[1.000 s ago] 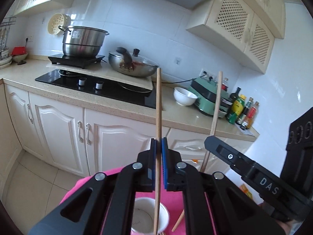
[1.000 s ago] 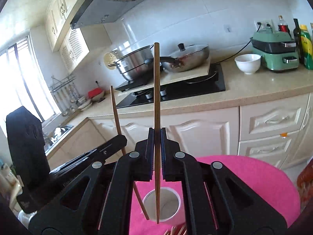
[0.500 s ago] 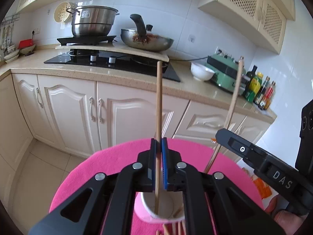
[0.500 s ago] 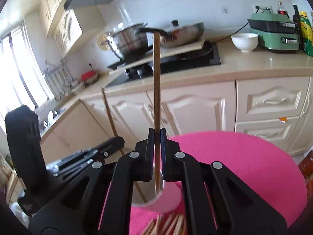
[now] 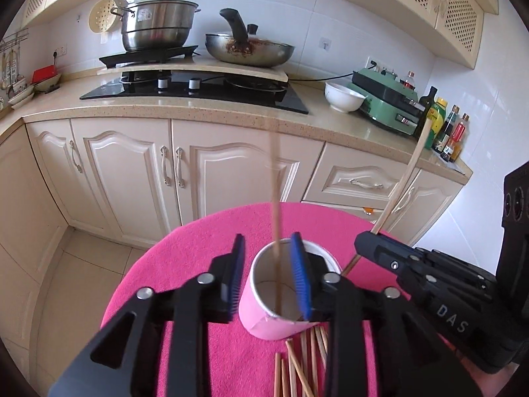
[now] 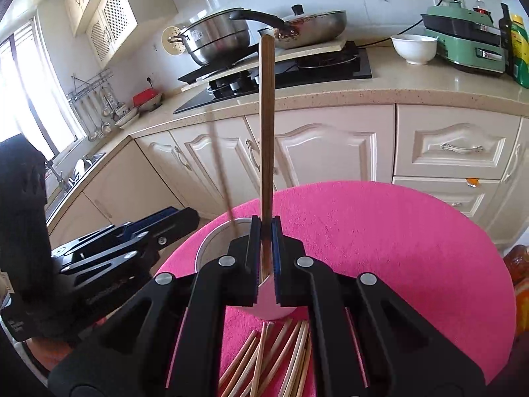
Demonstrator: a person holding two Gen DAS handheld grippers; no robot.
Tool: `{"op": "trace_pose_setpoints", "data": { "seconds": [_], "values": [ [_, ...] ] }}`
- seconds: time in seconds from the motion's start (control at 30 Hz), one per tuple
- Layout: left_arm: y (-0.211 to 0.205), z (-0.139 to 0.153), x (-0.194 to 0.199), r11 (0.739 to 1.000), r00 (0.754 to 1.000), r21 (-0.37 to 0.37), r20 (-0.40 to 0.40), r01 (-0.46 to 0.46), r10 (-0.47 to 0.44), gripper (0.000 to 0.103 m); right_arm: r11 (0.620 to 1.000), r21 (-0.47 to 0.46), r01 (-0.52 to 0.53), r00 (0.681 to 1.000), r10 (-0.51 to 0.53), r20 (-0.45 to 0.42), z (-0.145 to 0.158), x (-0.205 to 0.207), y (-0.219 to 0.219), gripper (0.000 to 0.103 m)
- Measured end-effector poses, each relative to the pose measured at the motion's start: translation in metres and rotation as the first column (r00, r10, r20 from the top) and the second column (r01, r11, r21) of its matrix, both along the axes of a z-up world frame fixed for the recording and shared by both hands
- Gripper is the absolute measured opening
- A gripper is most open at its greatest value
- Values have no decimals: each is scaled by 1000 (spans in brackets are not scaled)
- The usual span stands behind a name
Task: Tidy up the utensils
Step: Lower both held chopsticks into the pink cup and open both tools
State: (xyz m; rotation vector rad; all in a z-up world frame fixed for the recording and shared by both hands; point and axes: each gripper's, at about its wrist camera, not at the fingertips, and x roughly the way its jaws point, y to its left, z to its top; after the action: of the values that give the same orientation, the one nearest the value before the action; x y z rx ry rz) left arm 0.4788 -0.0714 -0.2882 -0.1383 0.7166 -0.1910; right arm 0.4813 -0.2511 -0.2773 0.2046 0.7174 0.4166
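chopsticks are the load: left gripper [image 5: 268, 274], low centre of its frame, is opening, a blurred chopstick [image 5: 276, 231] loose between the pads over the pink cup [image 5: 261, 314]. right gripper [image 6: 264, 258] is clamped on an upright chopstick [image 6: 266, 125]. spare chopsticks [image 6: 281, 357] lie on the pink mat [image 6: 396, 248].

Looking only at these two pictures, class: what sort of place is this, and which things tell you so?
A home kitchen, most likely. A pot and a pan sit over a black hob on a stone counter, with cream cabinets underneath.
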Motion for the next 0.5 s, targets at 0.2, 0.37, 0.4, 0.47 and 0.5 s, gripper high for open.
{"op": "trace_pose_setpoints", "data": {
  "seconds": [0.2, 0.37, 0.4, 0.47, 0.5],
  "values": [
    [15, 3, -11, 999, 998, -21, -59, -25, 23, 32, 1000, -13, 24, 1000, -24, -11, 10, -8, -3, 29],
    [27, -8, -39, 1000, 986, 10, -165, -19, 20, 32, 998, -32, 50, 999, -50, 1, 23, -27, -17, 49],
    [28, -14, -44, 1000, 981, 13, -193, -6, 9, 32, 998, -42, 55, 998, -55, -11, 21, -30, -20, 49],
    [26, -26, -53, 1000, 968, 22, -251, 20, -13, 32, 995, -77, 67, 997, -70, -43, 16, -38, -27, 49],
    [24, -34, -57, 999, 957, 31, -289, 39, -28, 32, 993, -91, 68, 996, -74, -59, 13, -42, -29, 49]
  ]
}}
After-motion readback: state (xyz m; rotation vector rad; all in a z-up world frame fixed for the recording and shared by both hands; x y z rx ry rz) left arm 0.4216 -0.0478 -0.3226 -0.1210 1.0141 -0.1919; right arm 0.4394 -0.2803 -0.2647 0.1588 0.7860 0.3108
